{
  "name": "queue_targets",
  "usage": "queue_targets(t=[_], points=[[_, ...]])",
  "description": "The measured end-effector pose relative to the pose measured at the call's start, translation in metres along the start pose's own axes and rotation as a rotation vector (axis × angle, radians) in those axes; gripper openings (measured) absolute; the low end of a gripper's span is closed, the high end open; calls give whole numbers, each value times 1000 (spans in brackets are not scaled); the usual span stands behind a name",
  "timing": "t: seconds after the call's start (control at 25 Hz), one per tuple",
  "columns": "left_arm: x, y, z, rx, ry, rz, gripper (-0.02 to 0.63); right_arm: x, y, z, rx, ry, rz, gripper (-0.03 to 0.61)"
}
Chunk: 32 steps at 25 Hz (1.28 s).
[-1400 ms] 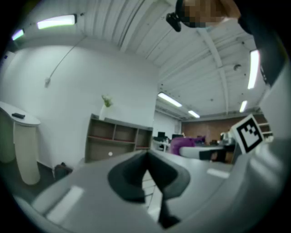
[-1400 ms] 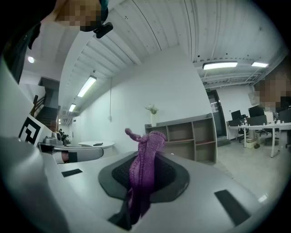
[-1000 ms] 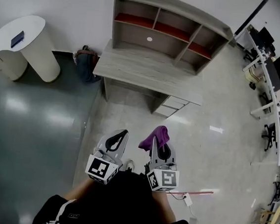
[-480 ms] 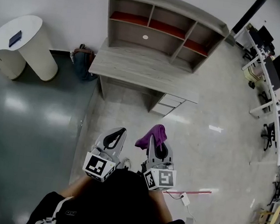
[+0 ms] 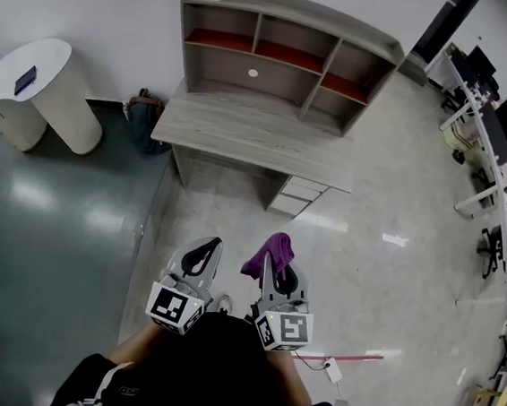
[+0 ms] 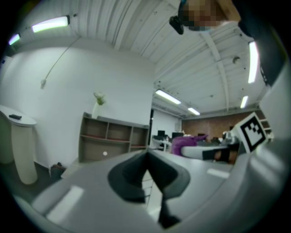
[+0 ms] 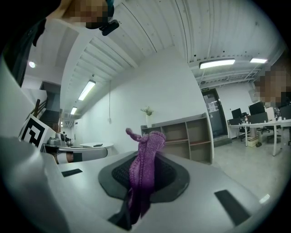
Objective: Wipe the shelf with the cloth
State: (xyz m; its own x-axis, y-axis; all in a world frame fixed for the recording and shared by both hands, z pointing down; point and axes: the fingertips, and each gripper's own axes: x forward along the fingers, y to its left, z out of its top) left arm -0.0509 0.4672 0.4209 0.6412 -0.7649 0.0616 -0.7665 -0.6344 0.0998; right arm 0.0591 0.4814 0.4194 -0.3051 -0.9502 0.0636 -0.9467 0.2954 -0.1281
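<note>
Cloth [image 5: 276, 244] pinched in right hand-held gripper [image 5: 268, 260] | left hand-held gripper [image 5: 203, 252] closed | desk [image 5: 252, 134] fronts shelf [image 5: 284, 40]

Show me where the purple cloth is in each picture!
Head view: cloth low in the middle, held by the right tongs.
Left gripper view: small purple lump, right of middle.
Right gripper view: dead centre, pinched.
Shared landmark: the shelf.
</note>
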Motion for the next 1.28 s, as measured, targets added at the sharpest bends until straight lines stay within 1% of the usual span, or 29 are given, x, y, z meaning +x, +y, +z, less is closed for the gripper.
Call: queue_targets(t=[0.24, 0.36, 0.6, 0.8, 0.96, 1.16, 1.28], points=[[16, -19, -11, 13, 16, 28, 5, 3, -23, -8, -5, 5, 49, 51], [24, -23, -14, 19, 36, 27, 5, 7, -31, -8, 11, 9, 51, 50], [50, -14, -10, -5, 22, 18, 5, 30, -42, -4, 5, 16, 53, 51], [83, 9, -13, -14, 21, -16, 5, 62, -54, -4, -9, 13, 24, 51], [113, 37, -6, -30, 11, -33, 5, 97, -62, 3, -3, 12, -11, 51], [148, 79, 4, -29, -10, -59, 5, 155, -67, 13, -21, 9, -20, 51], [165, 108, 6, -48, -12, -67, 5, 187, -68, 17, -36, 10, -36, 50]])
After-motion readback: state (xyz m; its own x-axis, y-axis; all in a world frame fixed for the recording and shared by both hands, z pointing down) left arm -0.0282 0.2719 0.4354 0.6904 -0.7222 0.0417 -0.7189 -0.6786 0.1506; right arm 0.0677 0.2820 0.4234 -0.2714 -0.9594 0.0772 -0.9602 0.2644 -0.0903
